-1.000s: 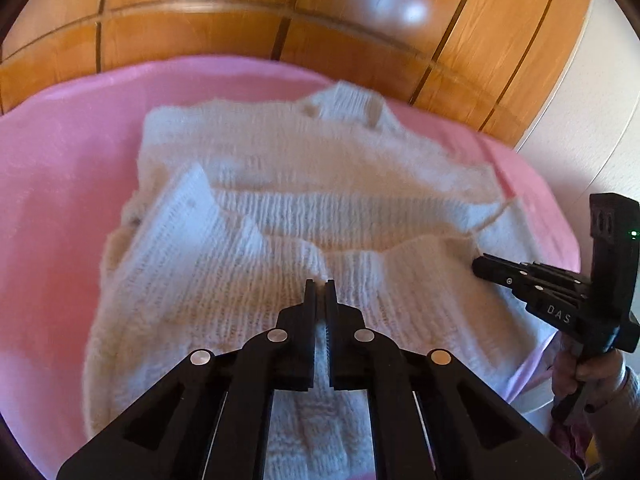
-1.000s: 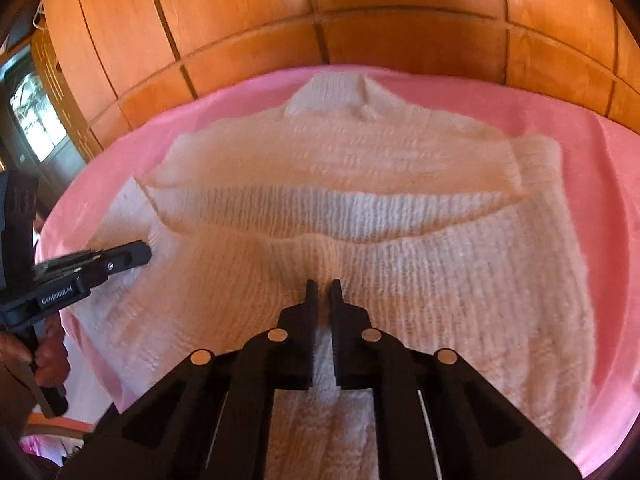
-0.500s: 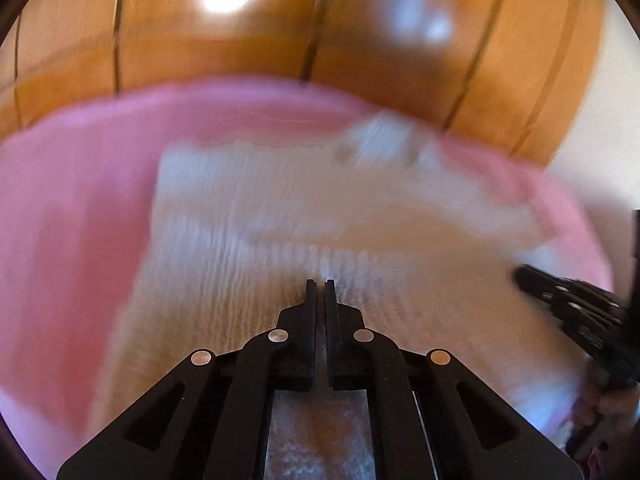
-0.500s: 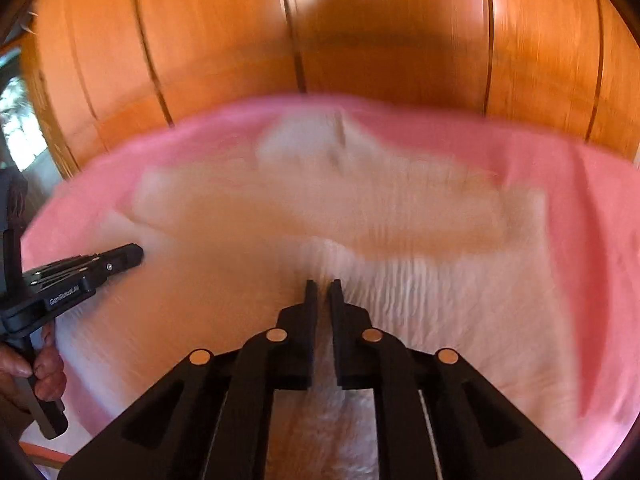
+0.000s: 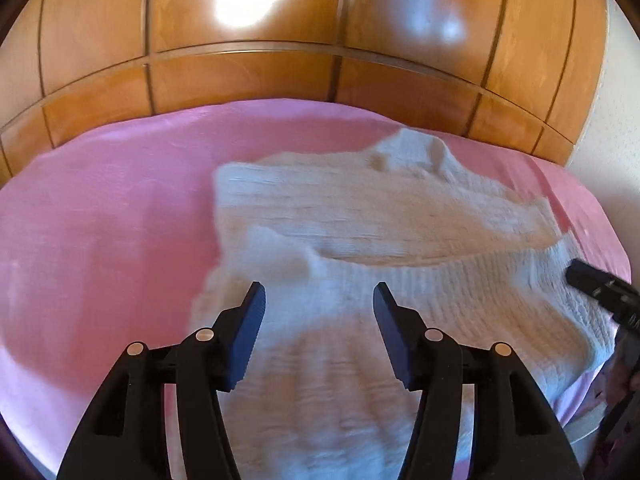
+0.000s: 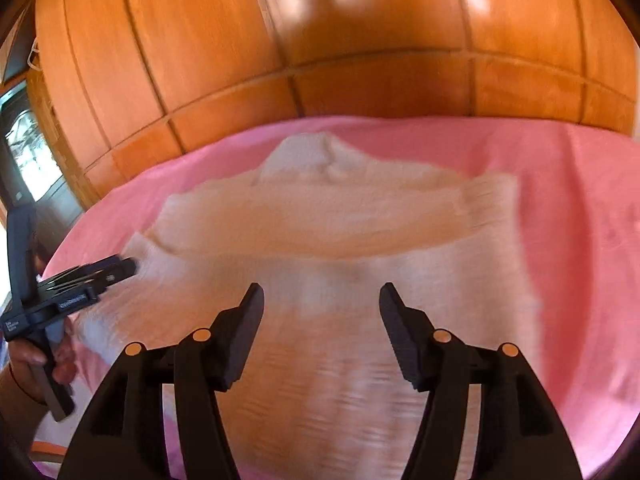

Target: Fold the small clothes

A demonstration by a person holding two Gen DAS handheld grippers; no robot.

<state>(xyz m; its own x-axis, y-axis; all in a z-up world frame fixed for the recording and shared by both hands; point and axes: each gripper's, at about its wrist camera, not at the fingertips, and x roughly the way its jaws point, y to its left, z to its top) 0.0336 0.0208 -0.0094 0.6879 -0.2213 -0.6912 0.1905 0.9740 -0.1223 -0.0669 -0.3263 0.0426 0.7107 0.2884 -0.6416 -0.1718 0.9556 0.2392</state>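
A white knit sweater (image 5: 360, 248) lies on the pink bed cover (image 5: 100, 220), collar at the far end, its near hem part folded up over the body. My left gripper (image 5: 319, 300) is open and empty just above the folded hem. My right gripper (image 6: 321, 300) is open and empty above the same fold of the sweater (image 6: 340, 232). The right gripper's tip shows at the sweater's right edge in the left wrist view (image 5: 600, 292). The left gripper shows at the sweater's left edge in the right wrist view (image 6: 80, 284).
A wooden panelled headboard (image 5: 280, 72) rises behind the bed. The pink cover (image 6: 580, 220) extends right of the sweater. A white wall (image 5: 616, 120) stands to the right. A dark window or cabinet (image 6: 24, 152) is at far left.
Both grippers were shut on the sweater's hem and carried it forward; now both have opened and let it go. The hem lies folded over the body.
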